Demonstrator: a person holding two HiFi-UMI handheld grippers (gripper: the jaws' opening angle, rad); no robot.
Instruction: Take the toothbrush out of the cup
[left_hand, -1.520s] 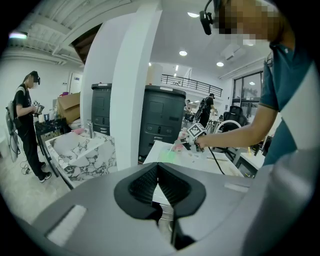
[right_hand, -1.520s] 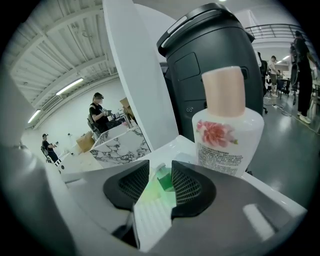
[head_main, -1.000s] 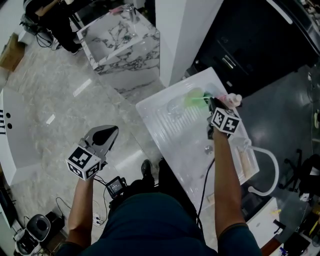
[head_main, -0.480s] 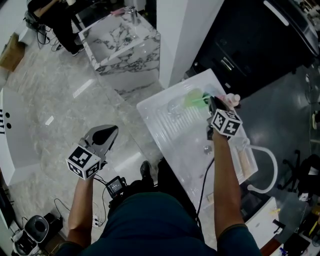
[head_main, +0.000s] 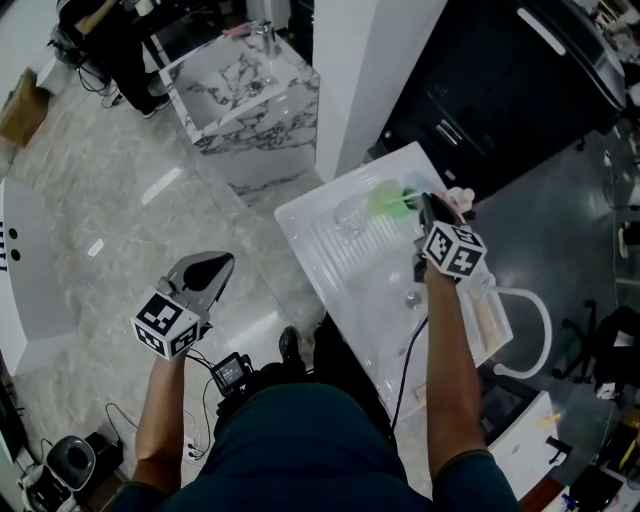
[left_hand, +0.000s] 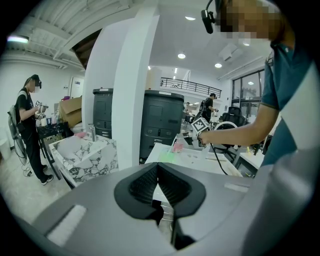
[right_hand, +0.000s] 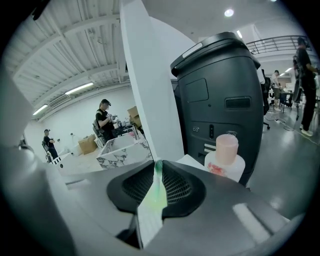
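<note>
**Right tool clamped on toothbrush; left tool shut & empty**

Right tool (right_hand: 159, 165): jaws partly open w/ the green toothbrush (right_hand: 156, 192) btwn them. Both ribbed pads pressed on its translucent handle, which ran along the gap from the tips back toward the camera. The jaws had just drawn in on it. Nothing else was in the grip.

In the head view the right tool (head_main: 424, 203) was held over the far end of the white desk (head_main: 345, 290). The toothbrush (head_main: 388, 200) showed as a green streak running left from the tips. A clear cup (head_main: 350, 212) stood on the desk just beside that streak. Couldn't tell whether the brush end was still inside the cup or already clear of it, as the view was too blurred there.

A pink-capped bottle (right_hand: 226, 157) stood just right of the jaws, in front of a dark cabinet (right_hand: 220, 90). In the head view the bottle (head_main: 462, 198) sat close by the tool tips.

Left tool (left_hand: 157, 166): jaws fully together, pads meeting, nothing btwn them. In the head view the left tool (head_main: 222, 262) was held over the floor, well apart from the desk & touching nothing. A marble block (left_hand: 87, 155) stood beyond it.
</note>
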